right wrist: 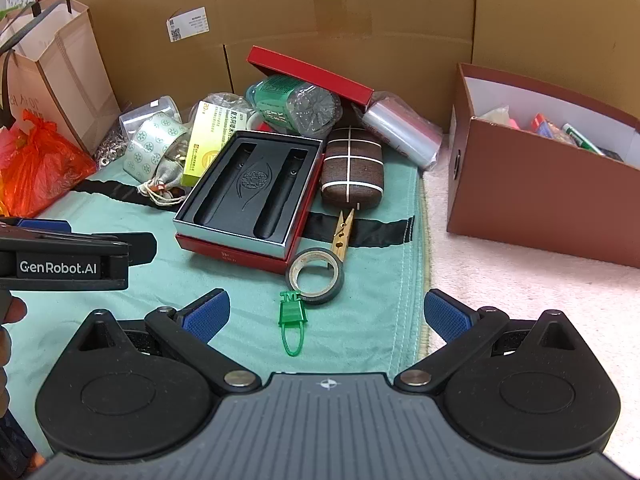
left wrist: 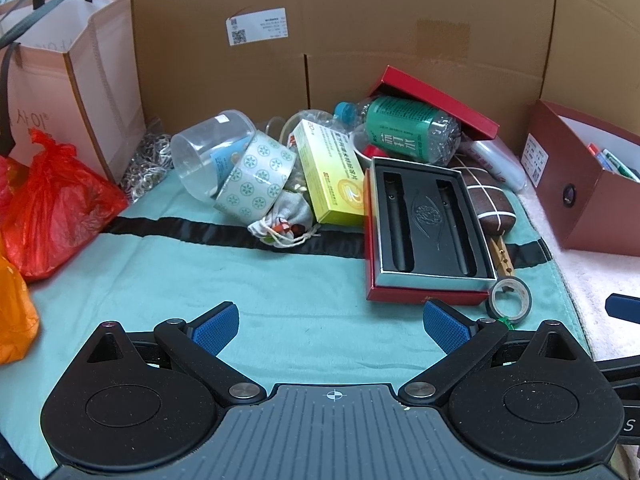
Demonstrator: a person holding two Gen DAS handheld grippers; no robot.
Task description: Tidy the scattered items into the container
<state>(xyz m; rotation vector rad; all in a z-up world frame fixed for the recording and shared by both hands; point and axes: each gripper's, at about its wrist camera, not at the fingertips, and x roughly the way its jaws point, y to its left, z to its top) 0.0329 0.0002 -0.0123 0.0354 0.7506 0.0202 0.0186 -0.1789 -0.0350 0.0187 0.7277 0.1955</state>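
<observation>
Both my claws stand spread as wide as they go and hold nothing: my left claw [left wrist: 331, 326] hangs over bare green cloth [left wrist: 280, 300], and my right claw [right wrist: 326, 314] hangs above a small green plastic clip [right wrist: 291, 320] that lies on the cloth, not touched by either pad. Just beyond the clip lies a dark tape roll [right wrist: 316, 276], touching the clip's top end, with a wooden clothespin [right wrist: 343, 232] behind it. The open red box with the black insert [right wrist: 248, 196] sits in the middle of the heap, a brown striped case [right wrist: 352, 168] beside it on the right and a yellow-green carton [right wrist: 208, 142] on the left, leaning among a patterned tape roll [right wrist: 150, 146] and a clear jar [left wrist: 208, 148]. A green-labelled bottle [right wrist: 296, 104] lies behind, under a tilted red lid [right wrist: 308, 74]. The container, a brown cardboard box [right wrist: 532, 192], stands to the right, off the cloth, on a pale pink mat [right wrist: 520, 300], already holding some small things.
</observation>
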